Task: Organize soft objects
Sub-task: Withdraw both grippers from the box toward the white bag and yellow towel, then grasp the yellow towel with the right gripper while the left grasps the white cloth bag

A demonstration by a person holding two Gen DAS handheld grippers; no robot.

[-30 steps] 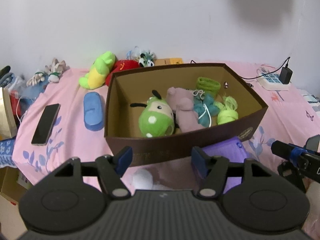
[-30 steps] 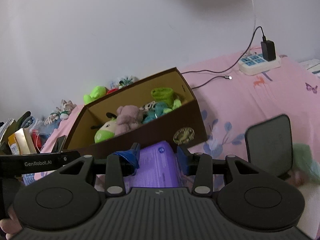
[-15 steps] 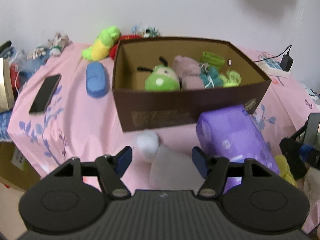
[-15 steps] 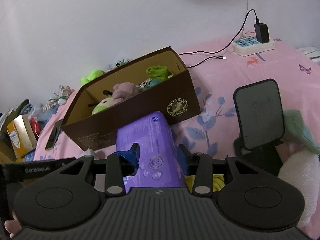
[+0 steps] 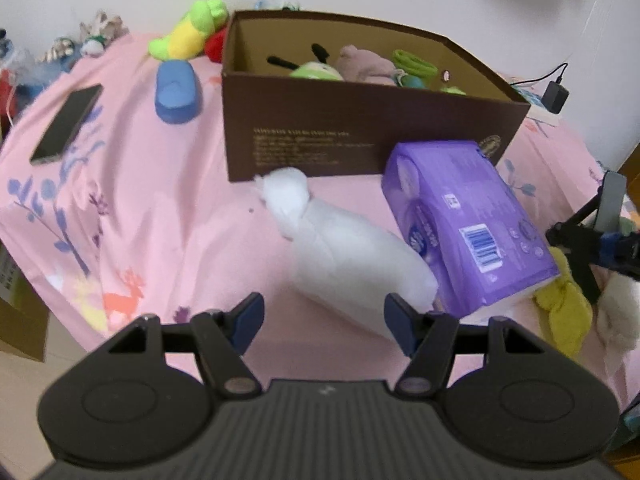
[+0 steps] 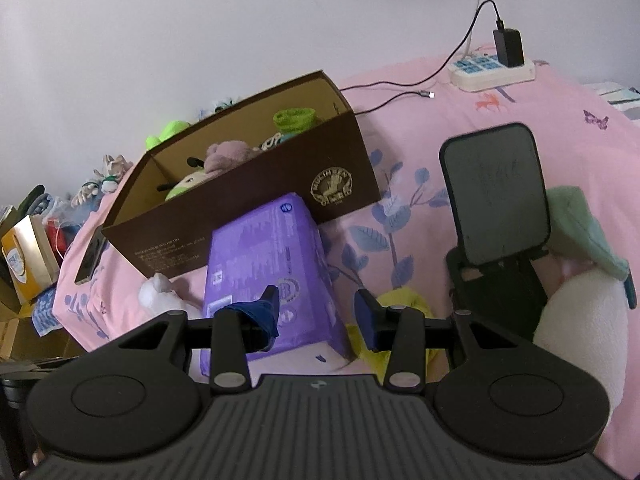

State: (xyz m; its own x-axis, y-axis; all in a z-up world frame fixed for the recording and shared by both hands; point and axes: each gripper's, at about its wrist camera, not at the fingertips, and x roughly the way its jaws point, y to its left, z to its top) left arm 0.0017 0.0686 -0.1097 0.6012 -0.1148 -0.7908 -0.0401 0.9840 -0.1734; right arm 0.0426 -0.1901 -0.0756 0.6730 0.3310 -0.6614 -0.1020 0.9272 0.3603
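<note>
A brown cardboard box holds several soft toys, among them a green plush and a pink one. In front of it lies a white soft bundle, beside a purple tissue pack. My left gripper is open, just short of the bundle's near end, not touching it. My right gripper is open and empty above the purple tissue pack's near corner. A yellow soft item lies just right of it. The box stands behind.
A phone, a blue case and a green-yellow plush lie left of the box. A black phone stand, a white plush, a green cloth and a power strip are on the right. The bed's edge drops off at left.
My left gripper sank and tipped downward, bringing the white bundle up between its fingers. My right gripper dipped a little toward the purple pack and the yellow item came into view.
</note>
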